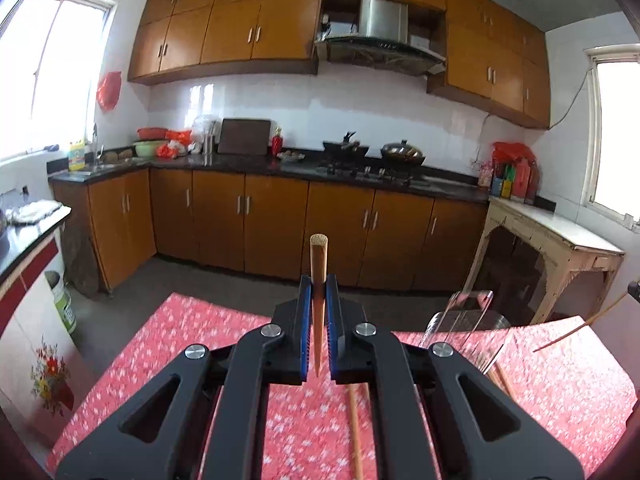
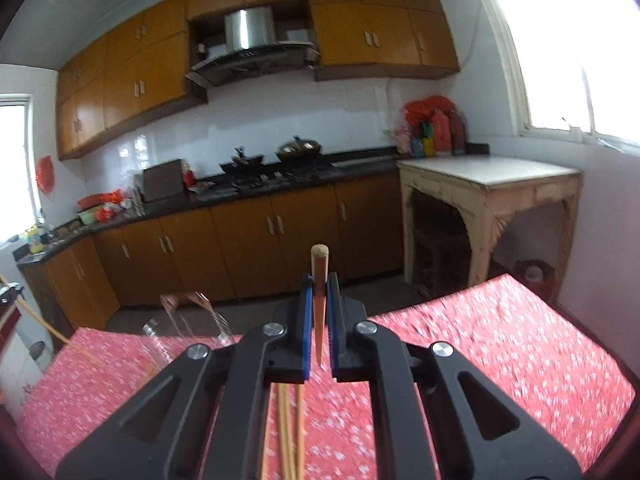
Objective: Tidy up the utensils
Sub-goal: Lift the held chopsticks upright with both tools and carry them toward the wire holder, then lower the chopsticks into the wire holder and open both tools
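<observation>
My left gripper (image 1: 319, 292) is shut on a wooden chopstick (image 1: 319, 264) that points up and forward between the blue pads. My right gripper (image 2: 319, 292) is shut on another wooden chopstick (image 2: 319, 272), held the same way. Both are above a table with a red flowered cloth (image 1: 168, 344). A clear glass holder (image 1: 464, 320) stands on the cloth to the right of my left gripper; in the right wrist view the clear glass holder (image 2: 188, 320) is to the left. Loose chopsticks (image 2: 288, 432) lie on the cloth below my right gripper, and one chopstick (image 1: 356, 432) lies below my left.
The other gripper's chopstick (image 1: 576, 330) reaches in at the right edge of the left wrist view. Beyond the table are brown floor cabinets (image 1: 280, 224), a dark counter with a stove and pans (image 1: 372, 164), and a pale side table (image 2: 488, 184) by the window.
</observation>
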The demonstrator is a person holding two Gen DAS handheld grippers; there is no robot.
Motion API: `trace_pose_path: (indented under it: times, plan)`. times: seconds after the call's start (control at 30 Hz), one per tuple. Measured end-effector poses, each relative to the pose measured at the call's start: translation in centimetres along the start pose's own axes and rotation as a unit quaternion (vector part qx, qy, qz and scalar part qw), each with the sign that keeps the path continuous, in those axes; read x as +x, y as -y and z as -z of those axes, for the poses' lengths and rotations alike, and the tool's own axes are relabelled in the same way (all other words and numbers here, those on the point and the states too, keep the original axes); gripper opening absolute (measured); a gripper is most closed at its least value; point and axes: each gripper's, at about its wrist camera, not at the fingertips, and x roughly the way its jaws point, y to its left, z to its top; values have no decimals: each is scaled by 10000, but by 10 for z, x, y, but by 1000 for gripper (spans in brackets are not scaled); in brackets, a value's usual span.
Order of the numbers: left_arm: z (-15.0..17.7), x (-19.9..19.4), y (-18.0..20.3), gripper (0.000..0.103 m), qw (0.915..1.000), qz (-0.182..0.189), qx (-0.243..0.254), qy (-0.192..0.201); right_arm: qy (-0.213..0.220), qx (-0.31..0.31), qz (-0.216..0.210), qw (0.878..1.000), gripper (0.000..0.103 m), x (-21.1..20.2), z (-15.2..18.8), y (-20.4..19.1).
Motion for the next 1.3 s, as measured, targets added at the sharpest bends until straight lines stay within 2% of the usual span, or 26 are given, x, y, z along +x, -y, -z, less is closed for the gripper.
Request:
trace_pose_path:
  times: [0.23, 0.4, 0.53, 0.93, 1.1, 1.2, 1.3]
  plan:
    - [-51, -8, 39, 7, 9978, 617, -65, 244, 195, -83, -1015, 9946, 8, -16, -65, -37]
    - [-64, -3, 74, 7, 9951, 921, 98, 332, 82, -347, -1334, 9904, 8, -6, -75, -66]
    - [-53, 18, 90, 7, 9930, 1180, 95, -4, -330, -337, -1479, 9879, 8, 21, -66, -76]
    - [-25, 99, 107, 7, 9885, 1122, 128, -1004, -1465, -62, -1642, 9755, 8, 116, -48, -79]
    - [-13, 134, 105, 7, 9817, 1184, 70, -1492, -2003, 150, -1734, 9642, 8, 157, -34, -78]
    - [-10, 146, 103, 7, 9781, 1237, 28, -1673, -2224, 329, -1792, 9578, 8, 176, -28, -73]
    - [-13, 152, 106, 7, 9791, 1196, 89, -1643, -2383, 513, -1860, 9518, 8, 192, -24, -69]
